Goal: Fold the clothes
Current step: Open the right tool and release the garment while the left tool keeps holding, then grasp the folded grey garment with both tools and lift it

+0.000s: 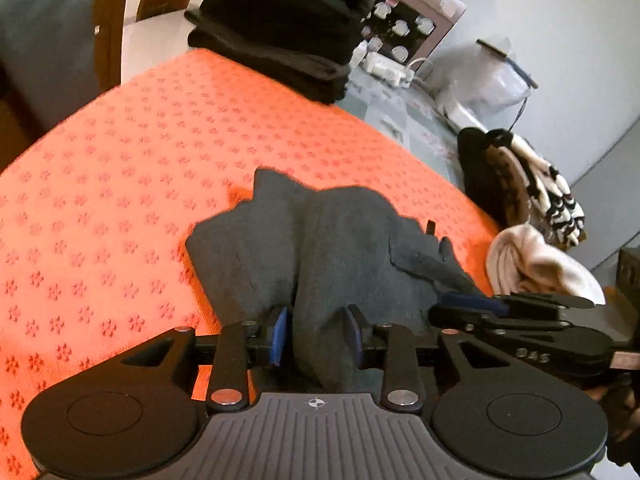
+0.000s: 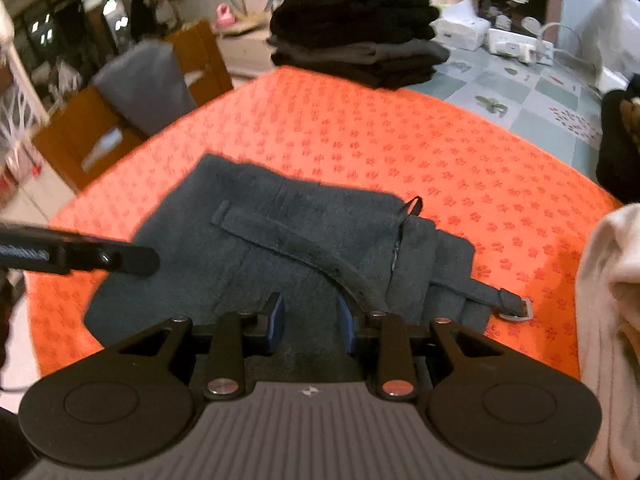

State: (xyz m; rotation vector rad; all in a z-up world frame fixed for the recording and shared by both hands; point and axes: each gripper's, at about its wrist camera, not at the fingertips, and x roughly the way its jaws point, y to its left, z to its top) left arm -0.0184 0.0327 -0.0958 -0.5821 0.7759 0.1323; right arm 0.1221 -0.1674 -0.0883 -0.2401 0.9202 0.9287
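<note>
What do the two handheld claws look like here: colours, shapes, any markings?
Both match: the left claw and right claw have blue pads on black linkage arms with silver rivets, two round black discs, and a ribbed grey body with a small crosshair mark. In the left view, faint lettering shows on the right claw's side.

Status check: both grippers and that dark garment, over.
Left gripper pinching bunched dark garment. Right gripper open over it. Cream cloth crowding right side.

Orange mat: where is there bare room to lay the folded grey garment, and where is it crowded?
The orange mat lies bare between the grey garment and the stack of dark folded clothes, and across its left half in the left wrist view. The right edge is crowded by the cream cloth and the striped pile.
</note>
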